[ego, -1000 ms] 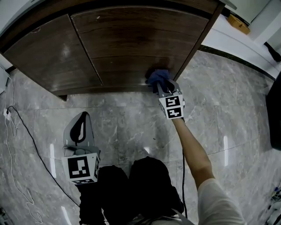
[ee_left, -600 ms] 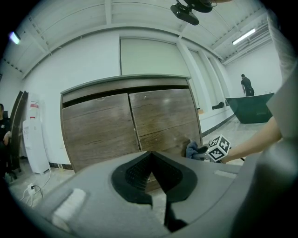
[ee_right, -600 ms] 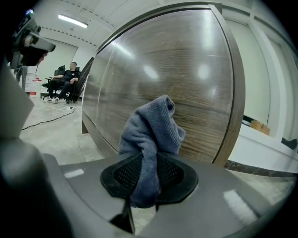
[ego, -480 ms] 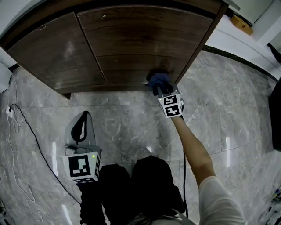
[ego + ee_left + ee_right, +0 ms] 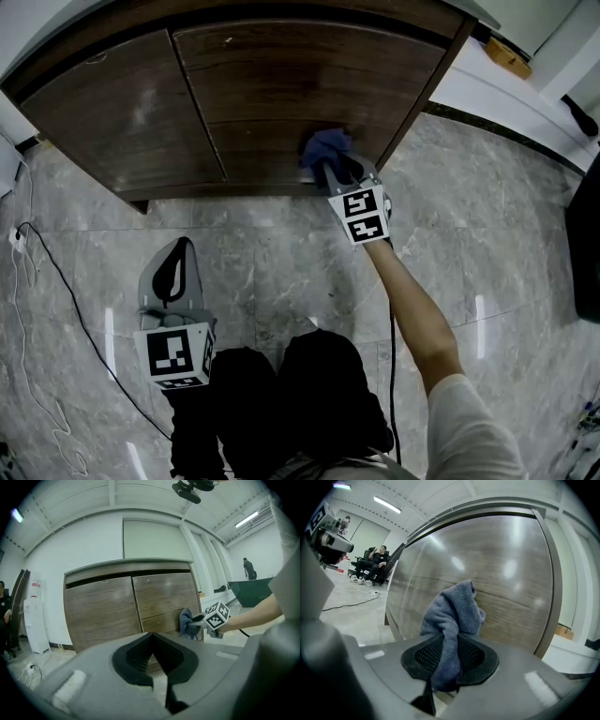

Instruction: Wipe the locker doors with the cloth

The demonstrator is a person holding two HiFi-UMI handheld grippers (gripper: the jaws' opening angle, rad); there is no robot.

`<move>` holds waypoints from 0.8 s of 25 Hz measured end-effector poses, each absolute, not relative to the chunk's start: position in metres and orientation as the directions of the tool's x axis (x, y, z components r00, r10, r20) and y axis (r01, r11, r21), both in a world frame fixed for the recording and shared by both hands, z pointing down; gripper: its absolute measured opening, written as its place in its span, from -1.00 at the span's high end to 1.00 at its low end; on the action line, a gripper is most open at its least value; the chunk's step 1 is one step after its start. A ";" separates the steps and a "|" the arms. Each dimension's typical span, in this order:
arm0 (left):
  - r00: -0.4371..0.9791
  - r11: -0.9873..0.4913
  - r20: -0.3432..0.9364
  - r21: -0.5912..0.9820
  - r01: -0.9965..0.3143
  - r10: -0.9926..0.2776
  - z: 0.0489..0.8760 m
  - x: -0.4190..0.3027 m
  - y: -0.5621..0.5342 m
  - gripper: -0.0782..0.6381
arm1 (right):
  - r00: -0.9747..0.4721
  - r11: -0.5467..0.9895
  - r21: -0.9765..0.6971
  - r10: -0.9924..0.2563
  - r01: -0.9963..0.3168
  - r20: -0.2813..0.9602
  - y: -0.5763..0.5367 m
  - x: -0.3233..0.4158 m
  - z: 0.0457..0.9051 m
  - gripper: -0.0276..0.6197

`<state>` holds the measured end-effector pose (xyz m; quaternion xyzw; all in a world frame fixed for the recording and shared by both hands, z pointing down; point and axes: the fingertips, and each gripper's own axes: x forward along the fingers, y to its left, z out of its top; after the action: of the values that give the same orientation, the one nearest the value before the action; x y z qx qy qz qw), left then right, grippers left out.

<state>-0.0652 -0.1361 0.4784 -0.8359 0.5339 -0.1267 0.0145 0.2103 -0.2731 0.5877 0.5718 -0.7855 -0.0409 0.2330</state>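
A low dark-wood locker has a left door (image 5: 122, 103) and a right door (image 5: 300, 84). My right gripper (image 5: 330, 169) is shut on a blue cloth (image 5: 323, 150) and presses it against the lower right part of the right door (image 5: 501, 588). The cloth (image 5: 452, 616) bunches out from between the jaws. My left gripper (image 5: 171, 281) hangs low over the floor, well back from the locker, shut with nothing in it. From the left gripper view, both doors (image 5: 131, 602) and the cloth (image 5: 187, 623) show ahead.
Grey marble floor (image 5: 281, 253) lies in front of the locker. A black cable (image 5: 47, 281) trails over the floor at the left. My legs (image 5: 281, 403) fill the bottom middle. People sit far off at the left (image 5: 377, 557).
My right gripper has moved the cloth a little up and to the left on the right door. The left gripper has stayed in place.
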 end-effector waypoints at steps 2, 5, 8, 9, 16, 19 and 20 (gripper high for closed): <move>0.400 -0.431 0.195 -0.159 -0.888 -0.896 0.478 -0.067 -0.135 0.78 | -0.239 0.338 0.338 -0.923 -0.878 0.302 -0.274 0.207 0.573 0.65; 0.401 -0.431 0.191 -0.157 -0.889 -0.896 0.477 -0.069 -0.135 0.78 | -0.240 0.330 0.352 -0.931 -0.876 0.276 -0.276 0.204 0.553 0.65; 0.401 -0.430 0.188 -0.153 -0.890 -0.896 0.476 -0.071 -0.134 0.78 | -0.245 0.324 0.357 -0.937 -0.876 0.250 -0.278 0.200 0.534 0.65; 0.402 -0.431 0.188 -0.152 -0.890 -0.896 0.476 -0.072 -0.134 0.78 | -0.245 0.322 0.361 -0.939 -0.876 0.242 -0.278 0.199 0.527 0.65; 0.405 -0.431 0.183 -0.144 -0.891 -0.896 0.475 -0.072 -0.133 0.78 | -0.248 0.305 0.383 -0.950 -0.872 0.191 -0.280 0.196 0.490 0.65; 0.405 -0.432 0.182 -0.141 -0.891 -0.896 0.474 -0.073 -0.132 0.78 | -0.250 0.295 0.387 -0.955 -0.874 0.162 -0.281 0.195 0.472 0.65; 0.406 -0.432 0.180 -0.142 -0.891 -0.896 0.475 -0.074 -0.132 0.78 | -0.250 0.291 0.390 -0.956 -0.874 0.153 -0.281 0.195 0.466 0.65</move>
<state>-0.0737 -0.1321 0.4745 -0.8382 0.5330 -0.1147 0.0116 0.1947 -0.2808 0.4660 0.5845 -0.7826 -0.1129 0.1822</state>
